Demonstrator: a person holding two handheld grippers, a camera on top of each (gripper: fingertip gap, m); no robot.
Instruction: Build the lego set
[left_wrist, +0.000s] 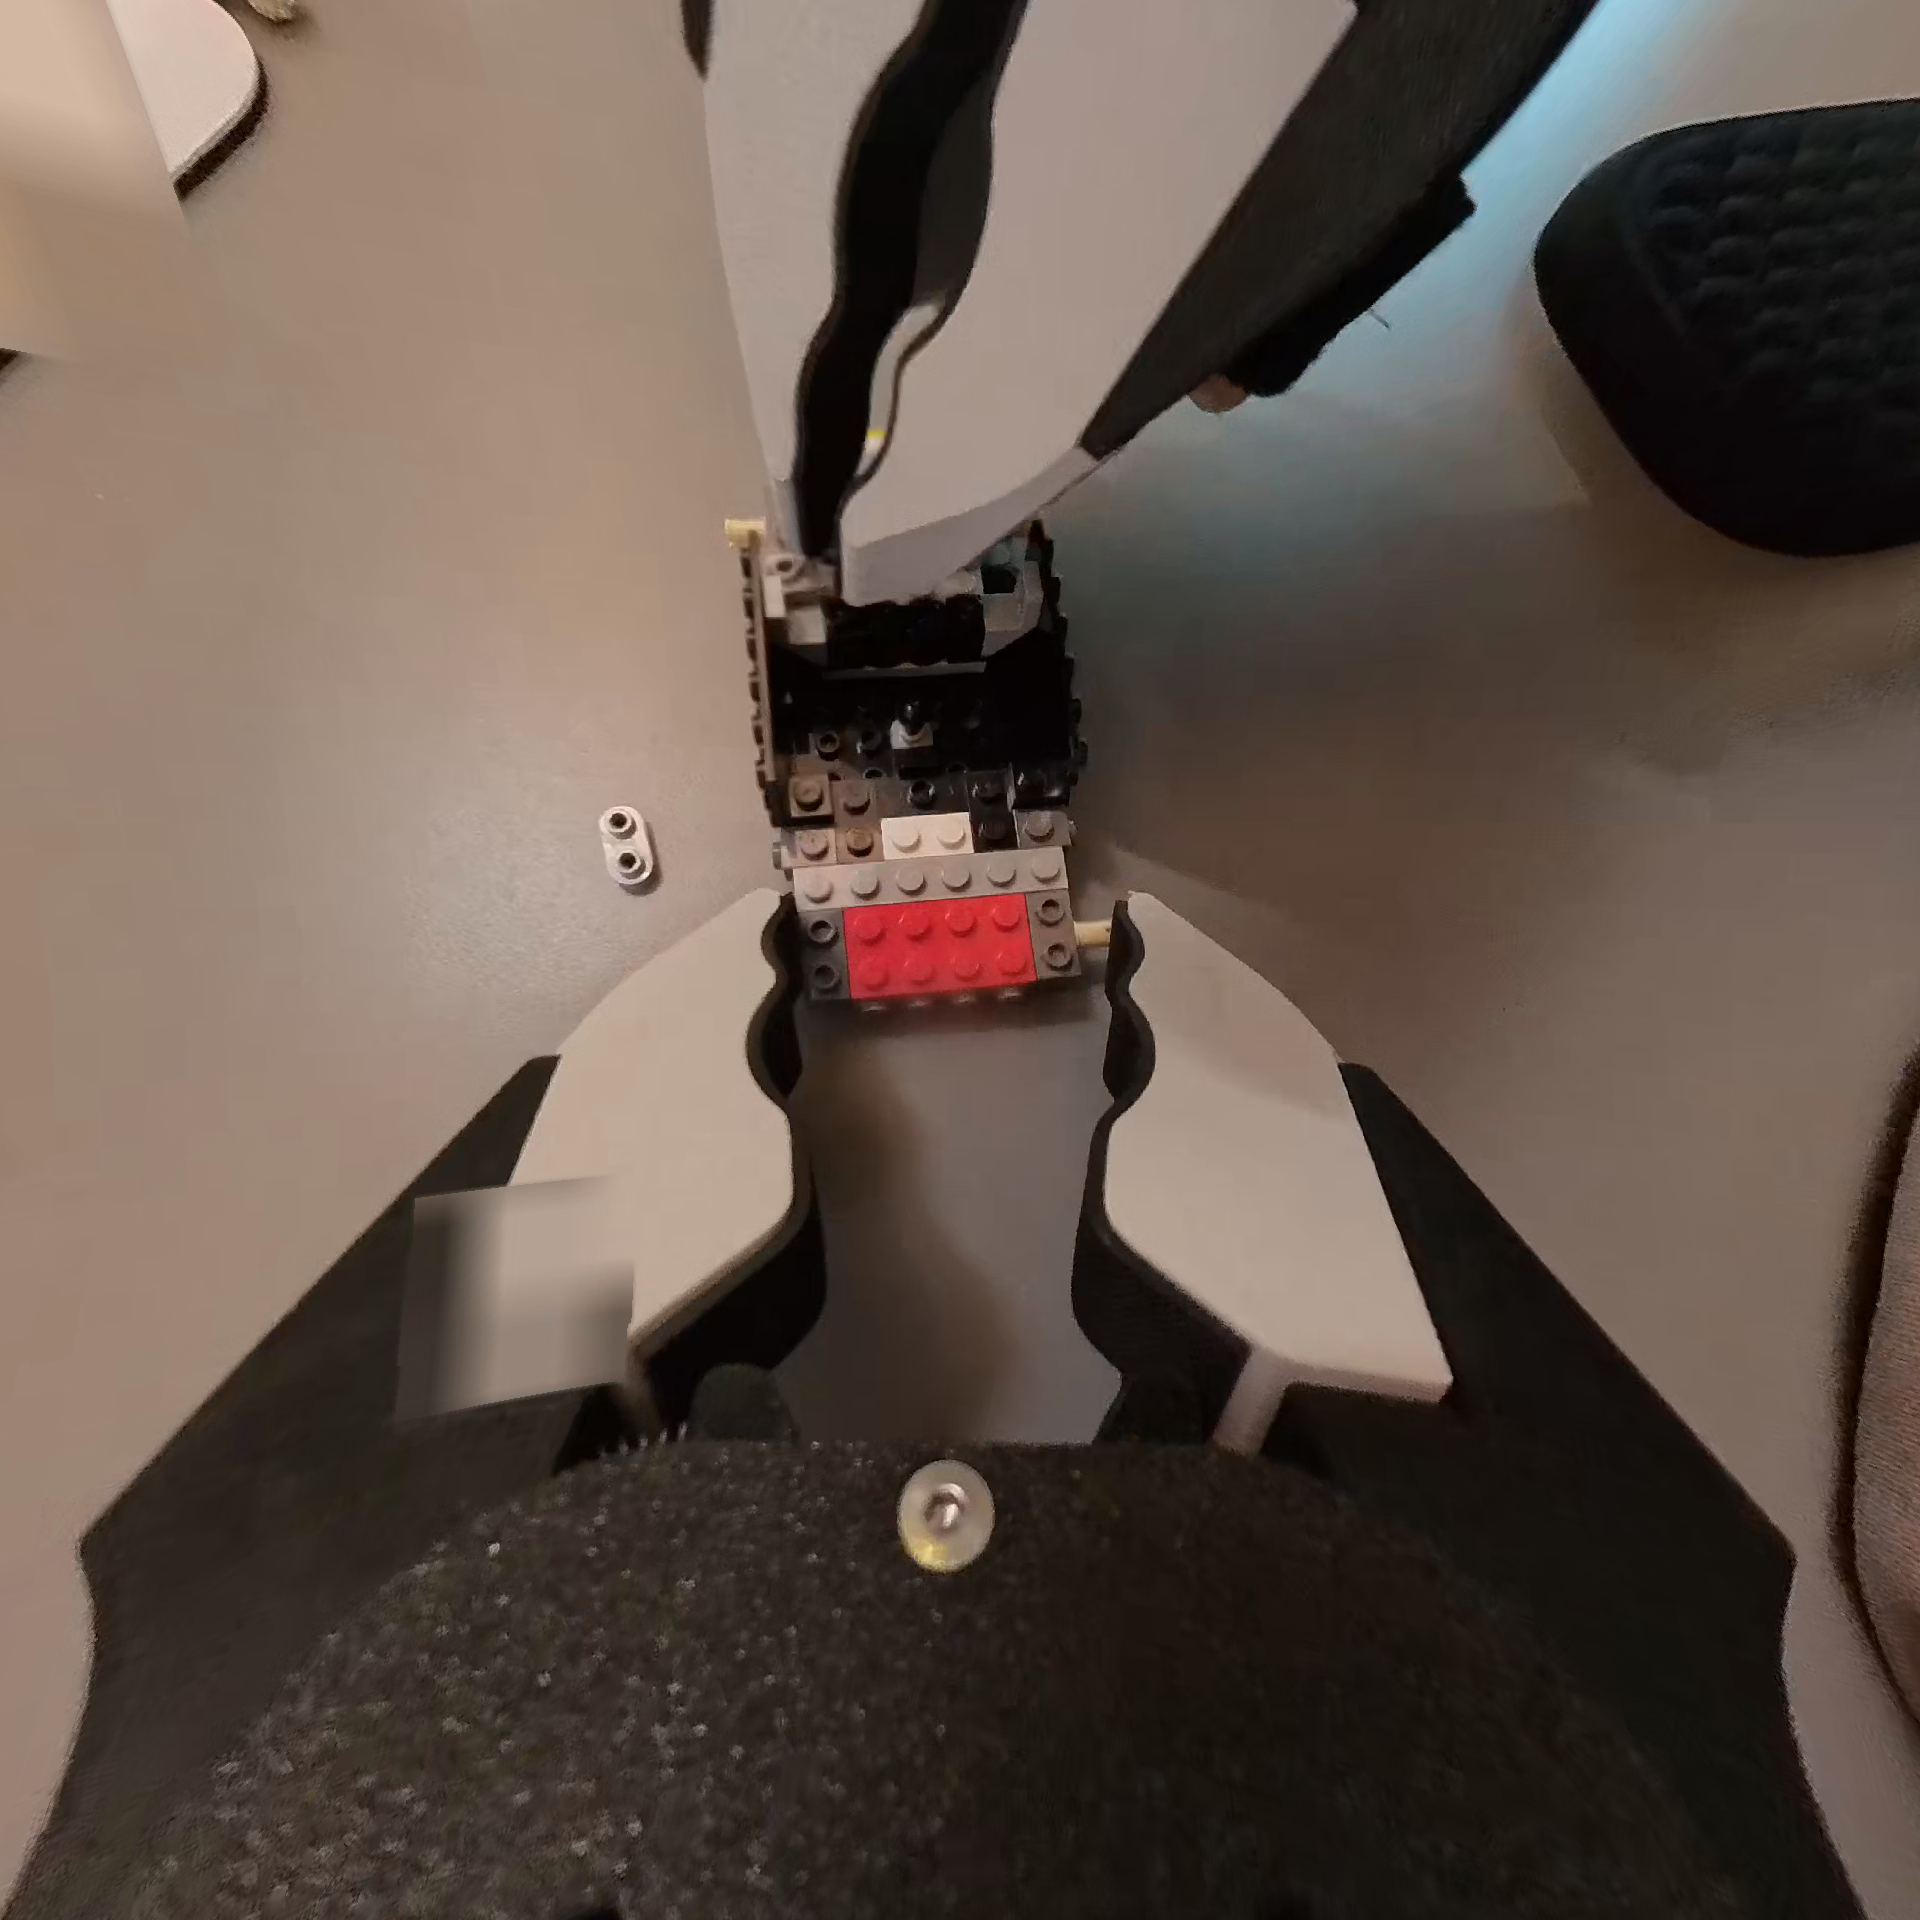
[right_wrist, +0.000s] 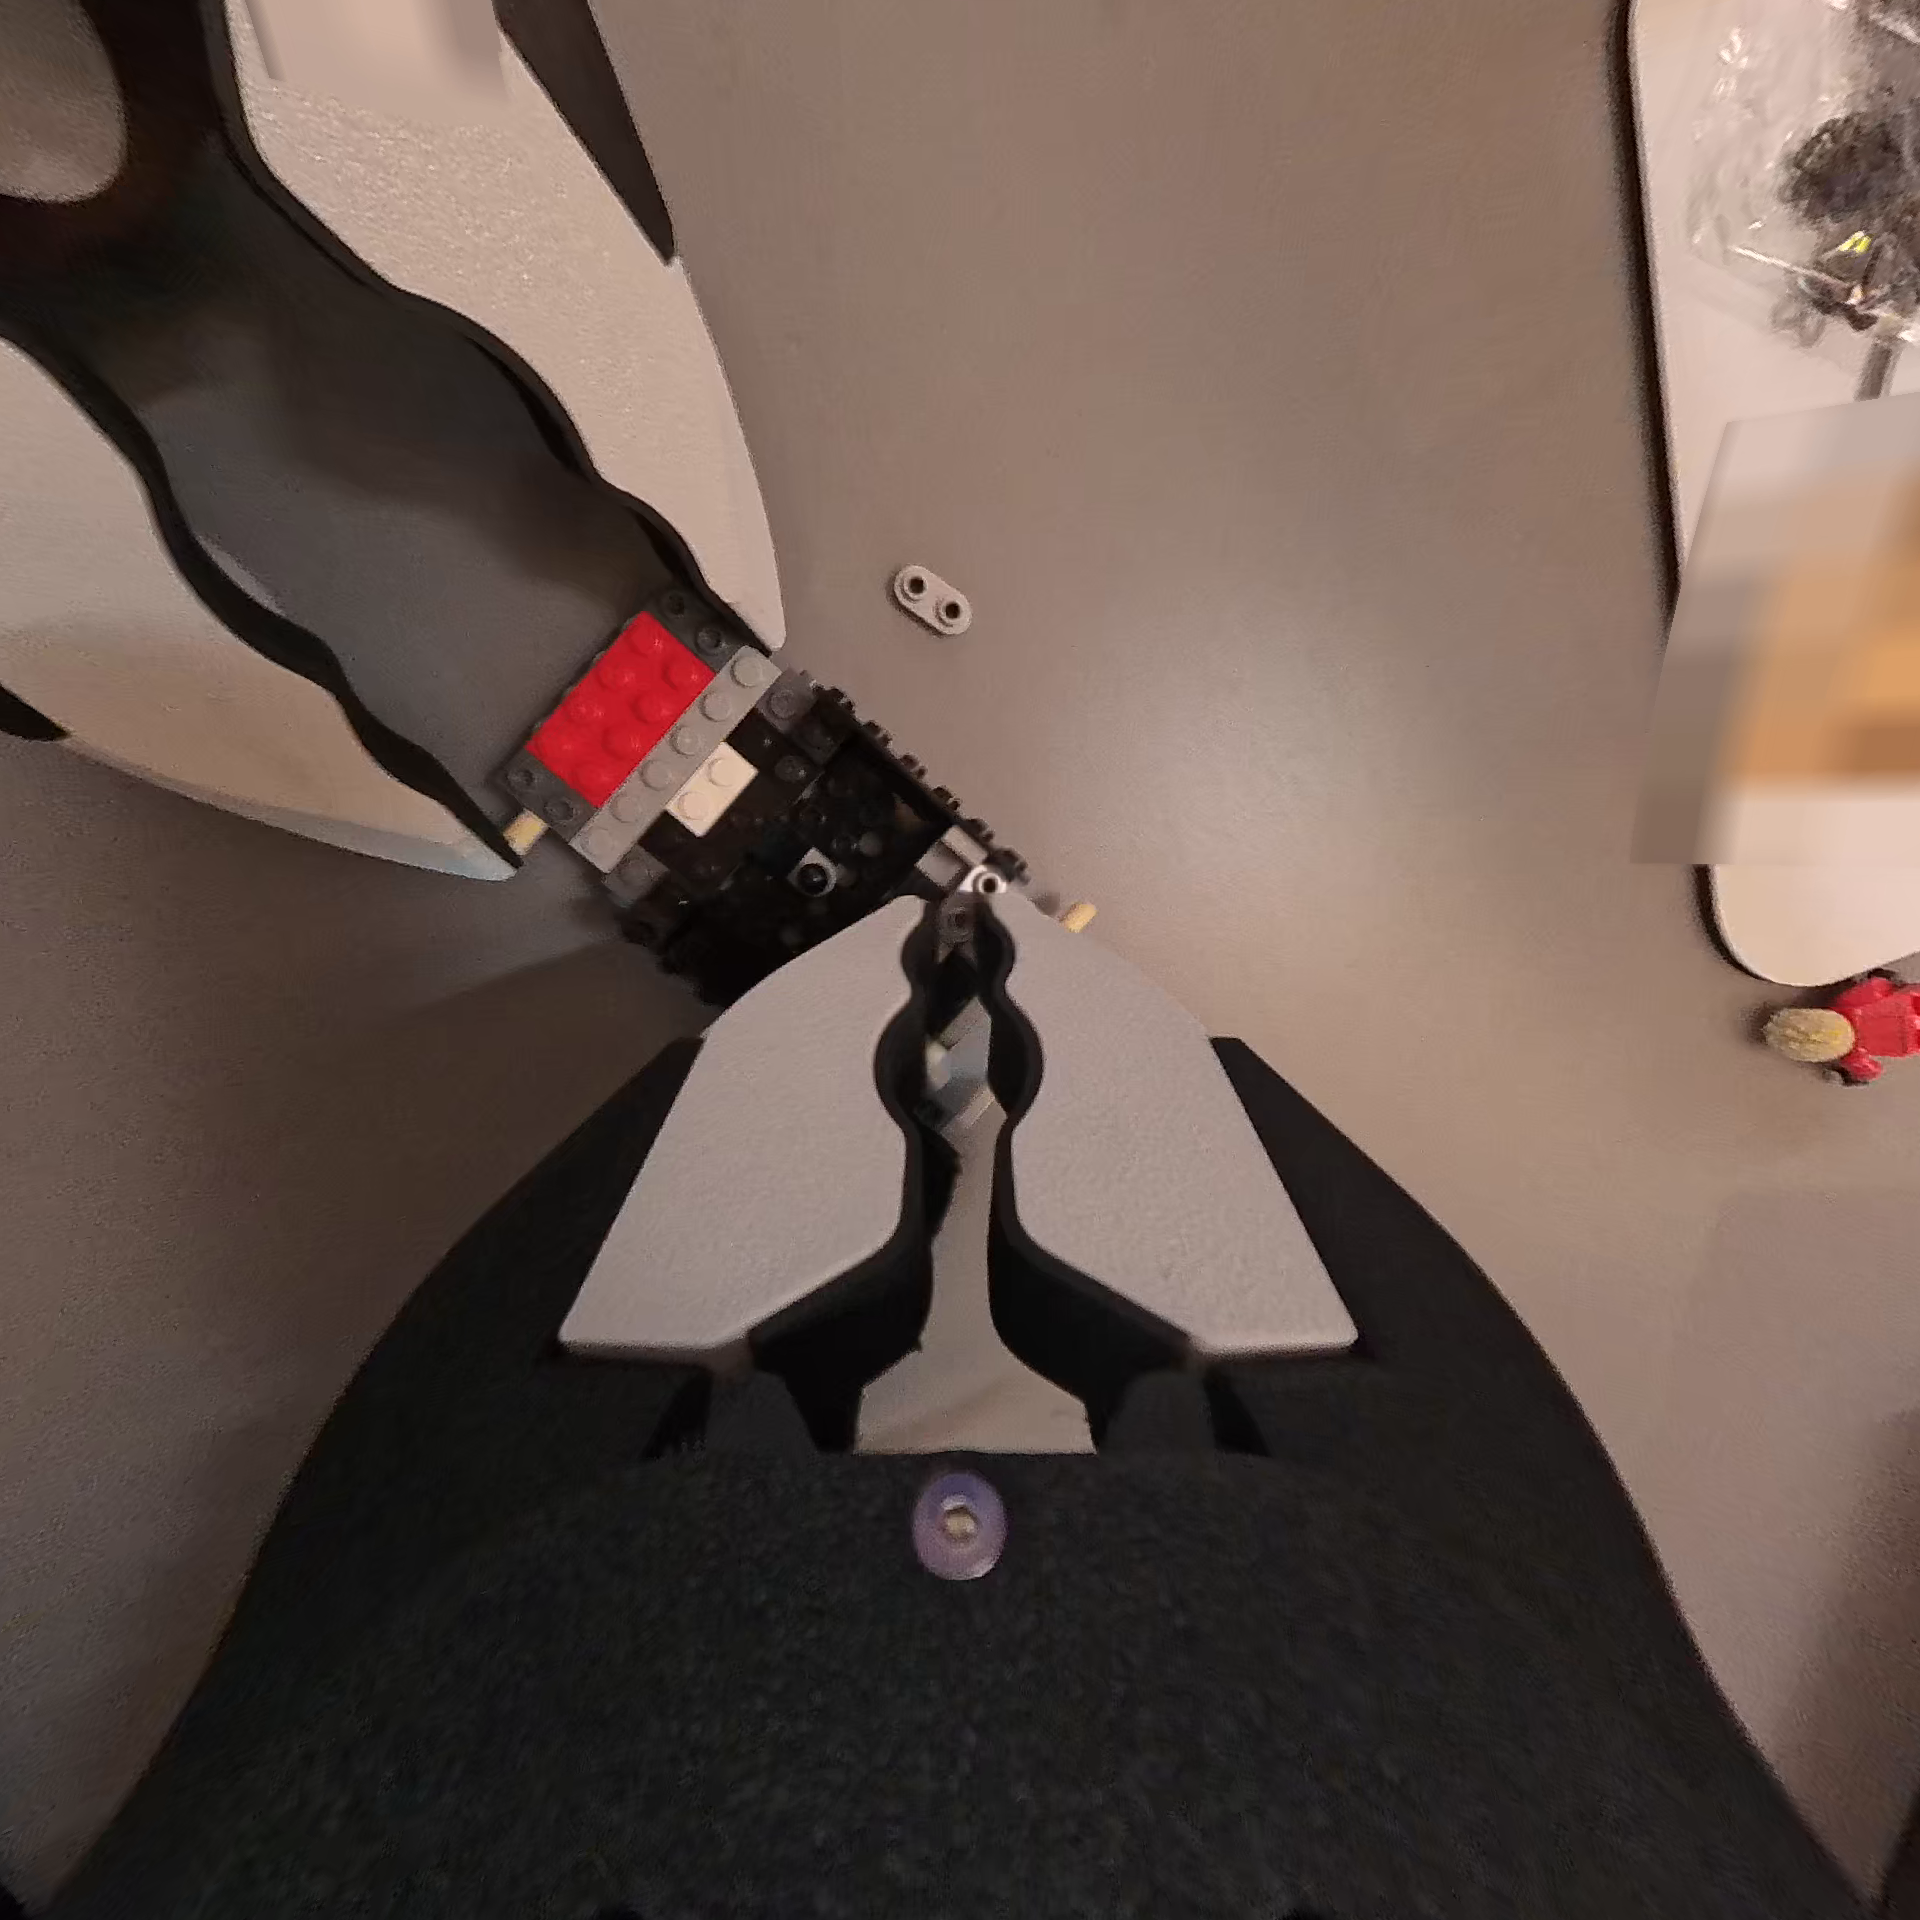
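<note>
A black and grey lego model (left_wrist: 925, 769) with a red brick (left_wrist: 935, 951) on its near end lies on the grey table. My left gripper (left_wrist: 948, 940) is shut on the model's red-brick end, one finger on each side. It also shows in the right wrist view (right_wrist: 634, 743), at the upper left. My right gripper (right_wrist: 956, 920) is at the model's (right_wrist: 790, 821) opposite end, shut on a small grey and black piece (right_wrist: 954, 1049) that touches the model's corner. It reaches in from the top of the left wrist view (left_wrist: 821, 545).
A small grey two-hole plate (left_wrist: 628, 847) (right_wrist: 932, 598) lies loose on the table beside the model. A white tray (right_wrist: 1662, 312) with a plastic bag of parts (right_wrist: 1829, 177) stands at the right. A red lego figure (right_wrist: 1870, 1023) lies below it. A black textured pad (left_wrist: 1745, 332) is at the right. About 6 cm separates my left fingertips from my right. Between my right fingertips and the red lego figure (right_wrist: 1870, 1023) there is roughly 20 cm.
</note>
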